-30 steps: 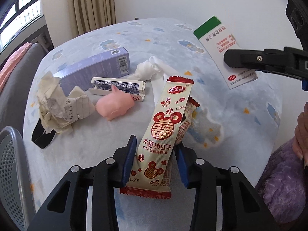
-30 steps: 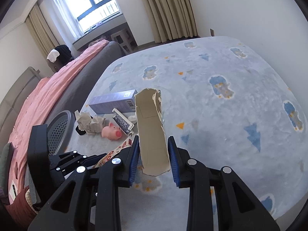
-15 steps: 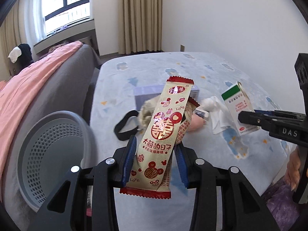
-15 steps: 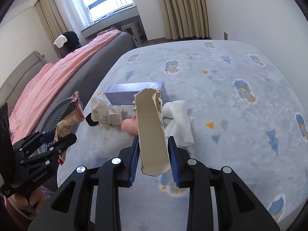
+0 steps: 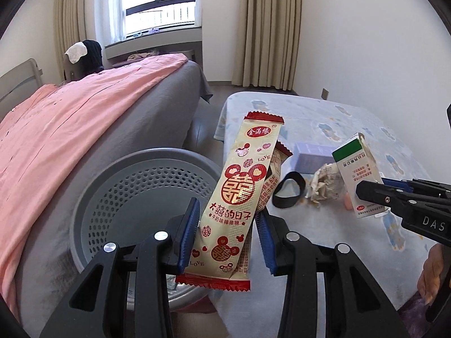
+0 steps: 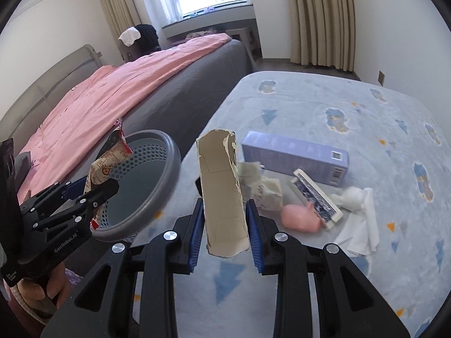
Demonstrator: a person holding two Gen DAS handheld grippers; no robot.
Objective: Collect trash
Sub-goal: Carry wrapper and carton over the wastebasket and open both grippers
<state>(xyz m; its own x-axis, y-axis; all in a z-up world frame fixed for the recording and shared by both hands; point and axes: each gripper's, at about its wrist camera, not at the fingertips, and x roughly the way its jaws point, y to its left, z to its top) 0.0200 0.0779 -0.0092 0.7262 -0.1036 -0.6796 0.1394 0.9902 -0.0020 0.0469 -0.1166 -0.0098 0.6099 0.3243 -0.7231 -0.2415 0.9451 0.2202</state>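
Note:
My left gripper [image 5: 227, 242] is shut on cream and red snack wrappers [image 5: 236, 197], held beside the rim of the grey perforated bin [image 5: 135, 197]. In the right wrist view the left gripper [image 6: 98, 188] holds the wrappers [image 6: 108, 160] over the bin [image 6: 157, 186]. My right gripper [image 6: 224, 229] is shut on a torn cardboard medicine box [image 6: 222, 194], above the table edge; the box [image 5: 356, 177] shows green and white in the left wrist view. Crumpled paper [image 6: 265, 188] and a white tissue [image 6: 360, 214] lie on the table.
The table has a blue patterned cloth [image 6: 338, 112]. On it lie a purple box [image 6: 293, 155], a card deck [image 6: 317, 197], a pink pig toy [image 6: 300, 217] and a black band [image 5: 290, 188]. A bed with a pink cover [image 5: 70, 129] stands behind the bin.
My left gripper has swung left with the wrappers, from over the table to the bin. My right gripper has followed left with the medicine box, toward the table edge by the bin.

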